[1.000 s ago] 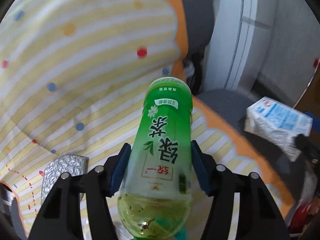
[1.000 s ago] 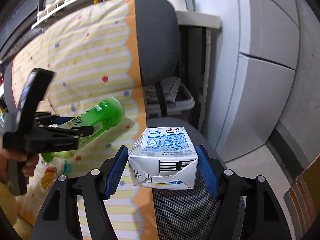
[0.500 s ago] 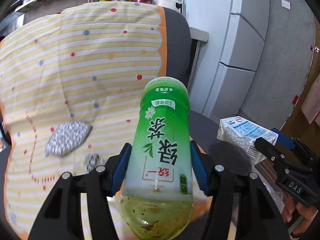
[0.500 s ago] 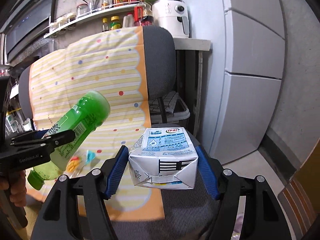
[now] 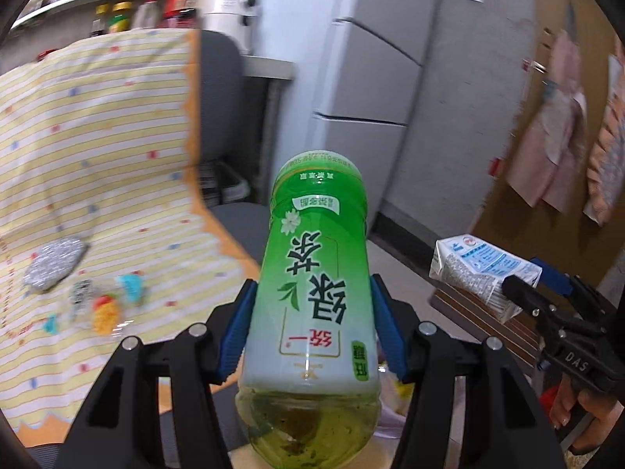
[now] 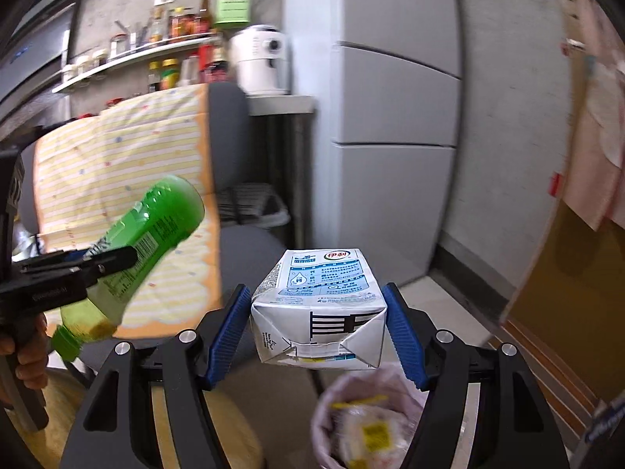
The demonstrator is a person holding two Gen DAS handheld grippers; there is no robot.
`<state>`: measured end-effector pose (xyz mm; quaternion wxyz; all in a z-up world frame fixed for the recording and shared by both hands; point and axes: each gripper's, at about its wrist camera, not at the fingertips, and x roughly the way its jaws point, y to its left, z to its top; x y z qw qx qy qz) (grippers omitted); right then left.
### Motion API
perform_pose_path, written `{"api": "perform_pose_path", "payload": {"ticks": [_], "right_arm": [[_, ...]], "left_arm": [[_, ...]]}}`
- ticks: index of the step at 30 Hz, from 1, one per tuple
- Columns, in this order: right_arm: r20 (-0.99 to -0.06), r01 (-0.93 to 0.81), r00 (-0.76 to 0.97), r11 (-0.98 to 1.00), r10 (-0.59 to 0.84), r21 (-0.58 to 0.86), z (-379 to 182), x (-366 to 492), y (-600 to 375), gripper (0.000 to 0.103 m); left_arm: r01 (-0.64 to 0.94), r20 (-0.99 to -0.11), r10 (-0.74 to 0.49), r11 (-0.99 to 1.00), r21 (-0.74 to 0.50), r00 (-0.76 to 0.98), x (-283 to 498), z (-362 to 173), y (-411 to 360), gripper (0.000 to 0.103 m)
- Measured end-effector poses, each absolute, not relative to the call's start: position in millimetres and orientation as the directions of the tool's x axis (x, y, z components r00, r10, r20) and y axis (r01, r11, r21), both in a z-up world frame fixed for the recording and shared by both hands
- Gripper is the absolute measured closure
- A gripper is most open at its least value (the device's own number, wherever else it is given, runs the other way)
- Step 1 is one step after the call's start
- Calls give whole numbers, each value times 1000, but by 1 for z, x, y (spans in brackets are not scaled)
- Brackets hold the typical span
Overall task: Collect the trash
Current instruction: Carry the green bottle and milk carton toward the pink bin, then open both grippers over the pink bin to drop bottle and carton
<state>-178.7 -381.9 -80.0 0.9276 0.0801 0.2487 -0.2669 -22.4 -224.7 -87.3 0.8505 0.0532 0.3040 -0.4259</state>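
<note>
Green plastic is filling my left view: I am gripping a tea bottle (image 5: 312, 305) in my left gripper (image 5: 310, 330), the blue pads (image 5: 234, 336) pressing on either side of its label, so those fingers are closed around its middle. My right gripper (image 6: 318, 334) is clamping a milk carton (image 6: 320, 308) between its pads, closed only as far as the carton's width allows. Both pieces are hanging in the air, clear of the chair (image 6: 230, 125) with the striped cloth (image 5: 97, 148). I am judging the pickup as done for these two and the drop as pending: a bin (image 6: 367, 426) lined with a pink bag, already holding some wrappers, is sitting just below the carton in the right view. On the cloth's seat part, near its left edge, a silvery packet (image 5: 54, 262) and a few small colourful wrappers (image 5: 105, 308) are still lying, so more collecting seems left. The bottle's long axis is running along my fingers, base pointing away and cap (image 6: 68, 342) back toward my hand, tilted upward. The carton is lying lengthwise too, its folded end facing me.
</note>
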Motion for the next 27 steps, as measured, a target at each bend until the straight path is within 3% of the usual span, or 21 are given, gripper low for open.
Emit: {"api": "perform_pose_path", "payload": {"ticks": [6,8,12,27], "right_arm": [[-565,610,666,792,-487,36,-113,-204,-416,31],[-587,638,635,770,-502,32,-127,-205,-428,21],[-602,657,621,752,-503,50,-138,-210,-440,21],[-498,688,663,717,-559,112,-102,-244,-449,22]], "left_arm": [[792,-594,-706,584,-178,387,-33,-98,-262,47],[799,-606,-701,576,-171,376,-37,-102,-272,47],[811,-624,-693,563,-157,361,-41,-110,-283,47],[900,-626,-733,421,-113,264,-87,-132,-316,47]]}}
